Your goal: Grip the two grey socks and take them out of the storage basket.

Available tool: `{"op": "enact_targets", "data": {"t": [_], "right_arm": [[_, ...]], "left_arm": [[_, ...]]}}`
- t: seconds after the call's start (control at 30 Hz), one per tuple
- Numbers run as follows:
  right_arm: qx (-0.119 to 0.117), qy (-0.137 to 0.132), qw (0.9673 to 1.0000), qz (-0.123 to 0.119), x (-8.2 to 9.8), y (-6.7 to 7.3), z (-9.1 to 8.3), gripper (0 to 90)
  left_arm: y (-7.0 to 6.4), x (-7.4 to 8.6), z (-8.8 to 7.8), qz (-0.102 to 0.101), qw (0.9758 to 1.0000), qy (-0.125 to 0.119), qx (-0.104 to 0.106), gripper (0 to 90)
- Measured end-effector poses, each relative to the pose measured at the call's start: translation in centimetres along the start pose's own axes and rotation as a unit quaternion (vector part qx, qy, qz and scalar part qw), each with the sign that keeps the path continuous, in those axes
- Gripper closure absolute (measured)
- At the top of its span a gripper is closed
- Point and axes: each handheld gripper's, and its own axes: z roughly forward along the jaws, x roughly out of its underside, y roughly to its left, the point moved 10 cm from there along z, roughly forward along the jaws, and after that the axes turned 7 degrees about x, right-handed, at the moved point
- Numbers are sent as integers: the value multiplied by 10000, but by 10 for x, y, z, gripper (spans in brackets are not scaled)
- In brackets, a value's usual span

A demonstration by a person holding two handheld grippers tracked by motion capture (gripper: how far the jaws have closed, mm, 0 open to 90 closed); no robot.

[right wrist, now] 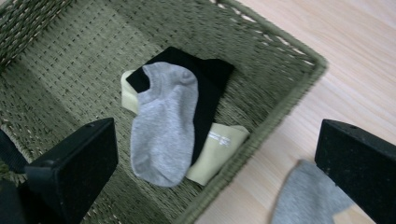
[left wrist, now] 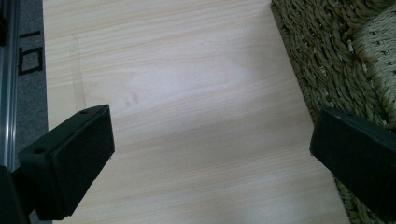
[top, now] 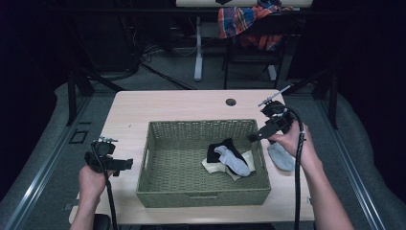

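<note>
A green woven basket [top: 201,196] stands in the middle of the wooden table [top: 182,103]. Inside it, a grey sock [top: 234,160] [right wrist: 163,126] lies across a black sock [top: 218,149] [right wrist: 210,88], and both rest on a pale yellow sock [top: 210,166] [right wrist: 217,151]. A second grey sock [top: 280,157] [right wrist: 308,198] lies on the table just right of the basket, partly under the right hand. My right gripper [top: 253,137] [right wrist: 217,140] hovers open over the basket's right rim, holding nothing. My left gripper [top: 125,164] [left wrist: 212,126] is open over bare table, left of the basket.
A round cable hole [top: 231,102] sits near the table's far edge. Beyond the table, a plaid cloth [top: 244,19] hangs over a chair, with another desk's leg [top: 198,48] beside it. A metal rail [left wrist: 7,79] runs past the table's left edge.
</note>
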Motion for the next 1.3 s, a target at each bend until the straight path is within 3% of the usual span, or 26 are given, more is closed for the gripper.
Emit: {"op": "enact_targets", "data": {"t": [0.23,0.3,0.57,0.6,0.73,0.87,0.93,1.1,1.13,1.17,1.2,1.27,1.3], "right_arm": [[-87,123,9995,-260,-4,20,16,0],[-159,255,9987,-423,-3,30,27,0],[-221,541,9959,-694,1,51,48,45],[-274,652,9950,-700,4,58,57,96],[-255,775,9939,-740,7,65,67,146],[-130,1089,9898,-908,12,74,85,265],[-106,1090,9902,-871,13,75,88,295],[78,1498,9848,-878,21,77,105,382],[98,1473,9849,-905,21,77,109,412],[133,1592,9828,-922,23,76,110,440],[172,1643,9820,-919,25,76,113,543],[206,1681,9810,-945,25,74,114,575],[213,1699,9811,-906,25,72,113,645]], "left_arm": [[0,0,0,2,10000,13,8,0],[0,0,0,1,10000,-2,-1,0],[0,0,0,2,10000,-2,3,0],[0,0,-1,0,10000,-4,7,0],[1,0,-1,-6,10000,-8,2,0],[0,0,-1,-3,10000,-9,10,0],[0,0,-1,-4,10000,-7,16,0],[0,0,-1,-1,10000,-14,20,0],[0,0,-1,-2,10000,-17,18,0],[0,0,-1,-5,10000,-17,20,0],[1,0,-1,-13,10000,-16,19,0],[1,0,-1,-13,10000,-14,21,0],[1,0,-1,-14,10000,-14,20,0]]}}
